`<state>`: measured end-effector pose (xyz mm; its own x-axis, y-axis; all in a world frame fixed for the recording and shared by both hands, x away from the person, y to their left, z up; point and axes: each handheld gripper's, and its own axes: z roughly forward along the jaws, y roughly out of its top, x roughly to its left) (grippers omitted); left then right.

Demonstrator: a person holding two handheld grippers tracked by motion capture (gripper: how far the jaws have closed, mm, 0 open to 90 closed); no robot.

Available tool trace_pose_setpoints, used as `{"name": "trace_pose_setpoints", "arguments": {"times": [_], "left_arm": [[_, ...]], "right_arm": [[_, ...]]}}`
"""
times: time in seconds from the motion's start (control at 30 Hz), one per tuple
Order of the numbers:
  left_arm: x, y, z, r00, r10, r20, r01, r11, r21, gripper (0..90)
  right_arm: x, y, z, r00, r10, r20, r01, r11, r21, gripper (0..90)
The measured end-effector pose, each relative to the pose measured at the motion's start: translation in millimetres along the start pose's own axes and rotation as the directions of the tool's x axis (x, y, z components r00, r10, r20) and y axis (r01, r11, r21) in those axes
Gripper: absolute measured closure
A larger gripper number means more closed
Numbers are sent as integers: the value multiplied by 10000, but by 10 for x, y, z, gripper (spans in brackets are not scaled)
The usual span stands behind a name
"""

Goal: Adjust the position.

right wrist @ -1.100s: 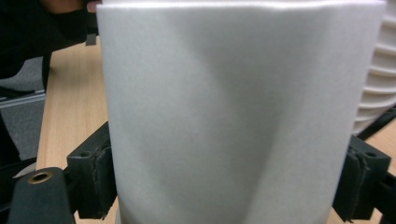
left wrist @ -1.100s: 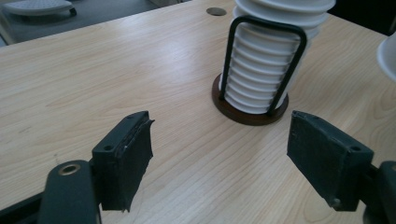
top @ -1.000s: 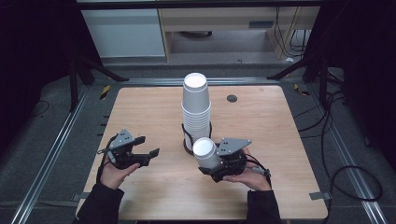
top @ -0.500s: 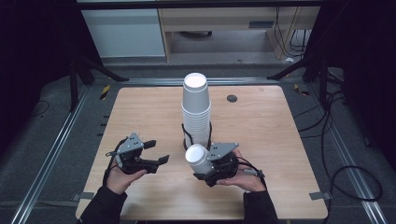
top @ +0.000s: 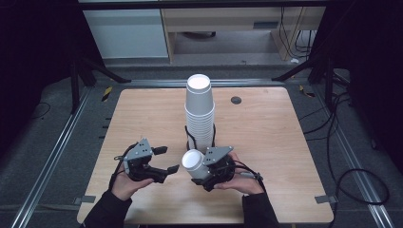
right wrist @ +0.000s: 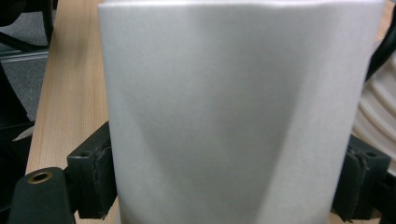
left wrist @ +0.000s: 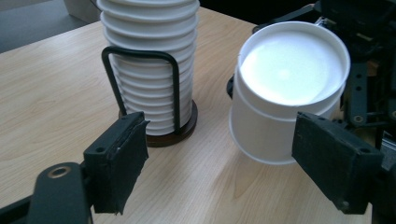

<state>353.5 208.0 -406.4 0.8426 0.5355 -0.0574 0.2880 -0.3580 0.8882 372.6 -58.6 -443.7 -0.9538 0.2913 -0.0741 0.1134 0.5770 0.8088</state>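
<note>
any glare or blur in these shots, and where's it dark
High view: table evenly lit, surroundings nearly black. Left gripper view: the held cup, its bottom facing the camera, glares to blank white; the cup stack stays fairly sharp. Right gripper view: the held cup's wall is soft and out of focus, with a dent showing as grey shading.

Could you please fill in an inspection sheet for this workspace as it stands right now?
Surface: wooden table, bare apart from a small dark round mark near its far edge.
Job's things: tall stack of white cups upside down in a black wire holder; single white cup held tilted beside it.
Clutter: nothing seen.
Grippers: right claw shut on the single cup, denting its wall; left claw open, jaws pointing at that cup, not touching it.
Cables: black cable trails from the right claw; more lie on the floor at the right.
Surroundings: dark floor, metal rails, cabinets behind.
</note>
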Motion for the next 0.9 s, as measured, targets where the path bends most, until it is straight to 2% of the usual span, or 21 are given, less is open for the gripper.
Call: {"name": "trace_pose_setpoints", "arguments": {"times": [0.13, 0.43, 0.67, 0.9], "left_arm": [[-32, 17, 21, 9998, 122, 159, -123, 9999, 34, 174], [-98, 45, 63, 9973, 504, 533, -516, 9985, 207, 162], [-128, 42, 151, 9951, 514, 846, -557, 9973, 489, 164], [-144, 29, 213, 9932, 573, 1010, -650, 9951, 742, 166]], "right_arm": [[-1, 16, 33, 9999, 21, -127, -21, 10000, -22, 142], [7, 97, 113, 9992, -260, -307, 272, 9988, 412, 143], [29, 179, 184, 9967, -702, -399, 735, 9935, 871, 144], [51, 233, 255, 9948, -872, -525, 921, 9908, 995, 144]]}}
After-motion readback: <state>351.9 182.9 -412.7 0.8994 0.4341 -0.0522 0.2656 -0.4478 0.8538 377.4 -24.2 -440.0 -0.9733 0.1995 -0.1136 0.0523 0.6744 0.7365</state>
